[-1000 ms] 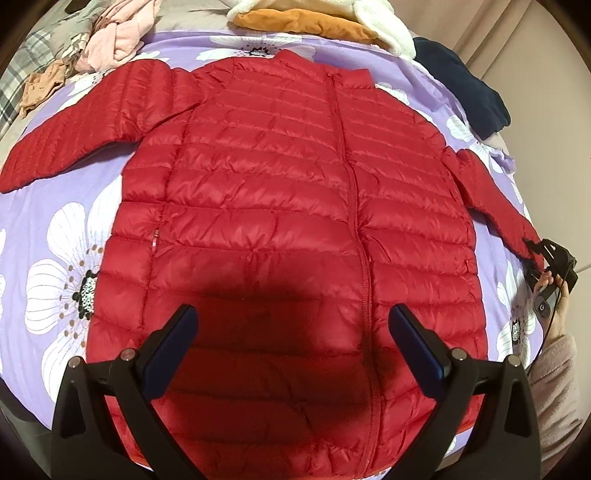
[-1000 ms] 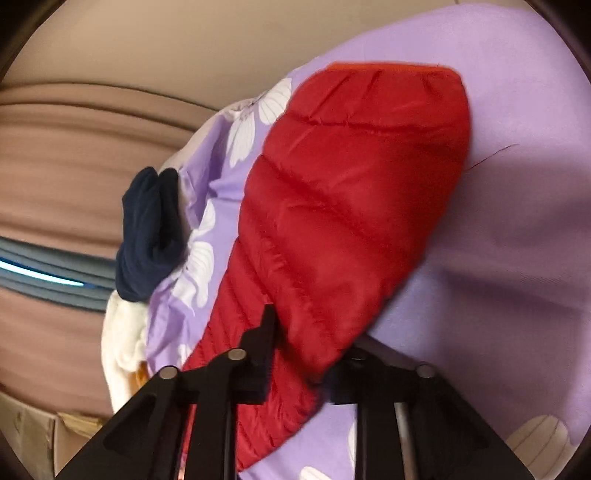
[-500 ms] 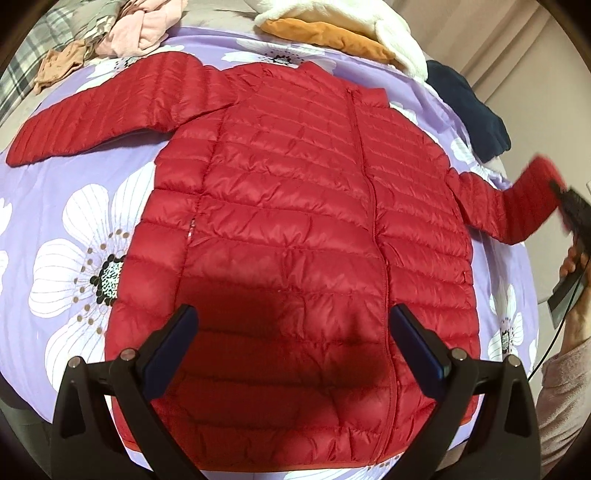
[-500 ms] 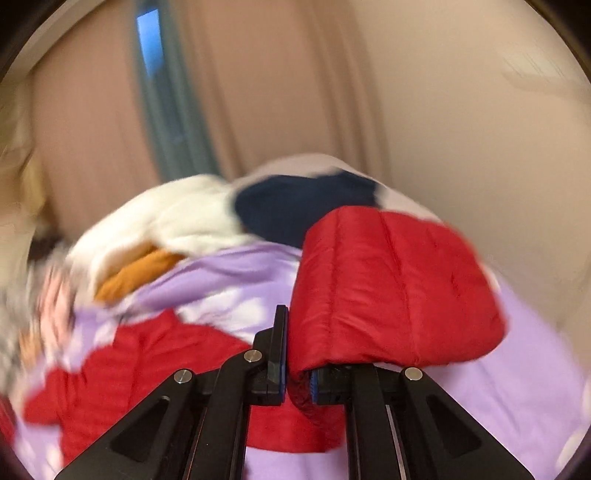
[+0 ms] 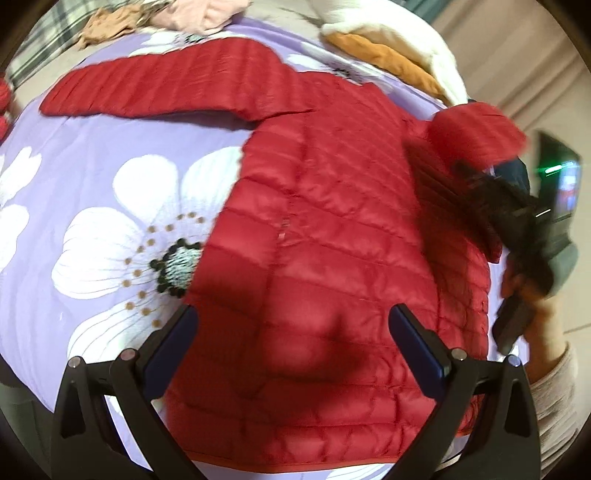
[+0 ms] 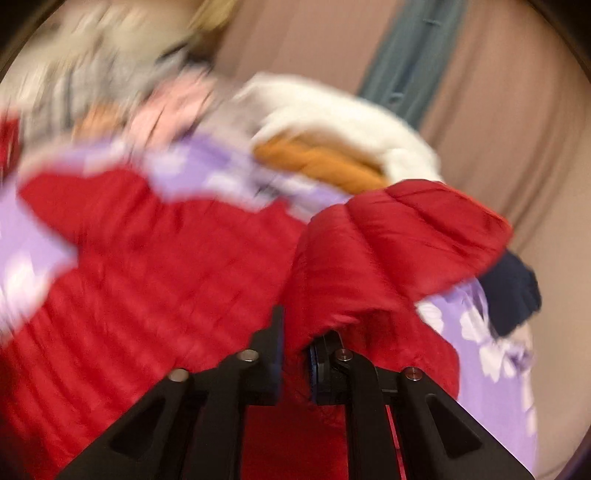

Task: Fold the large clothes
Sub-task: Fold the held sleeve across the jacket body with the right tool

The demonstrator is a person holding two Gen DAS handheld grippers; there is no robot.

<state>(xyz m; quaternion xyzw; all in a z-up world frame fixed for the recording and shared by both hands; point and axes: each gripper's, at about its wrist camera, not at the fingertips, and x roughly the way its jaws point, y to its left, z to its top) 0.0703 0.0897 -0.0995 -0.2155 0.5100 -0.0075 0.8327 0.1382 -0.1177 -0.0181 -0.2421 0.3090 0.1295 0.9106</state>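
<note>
A red quilted jacket (image 5: 332,240) lies front up on a purple flowered bedspread (image 5: 92,177). Its left sleeve (image 5: 166,88) lies stretched out flat. My left gripper (image 5: 291,325) is open and empty, hovering over the jacket's lower half. My right gripper (image 6: 295,354) is shut on the cuff end of the right sleeve (image 6: 388,251) and holds it lifted over the jacket's body; it also shows at the right of the left wrist view (image 5: 476,136), with the hand below. The right wrist view is blurred.
A white fleece and an orange garment (image 5: 388,55) lie at the far edge of the bed. Pink and tan clothes (image 5: 166,18) lie at the far left. A navy garment (image 6: 513,291) lies at the right edge. Beige curtains (image 6: 498,110) hang behind.
My right gripper has lifted the right sleeve off the bed and swung it inward over the jacket. My left gripper has shifted right and stays open.
</note>
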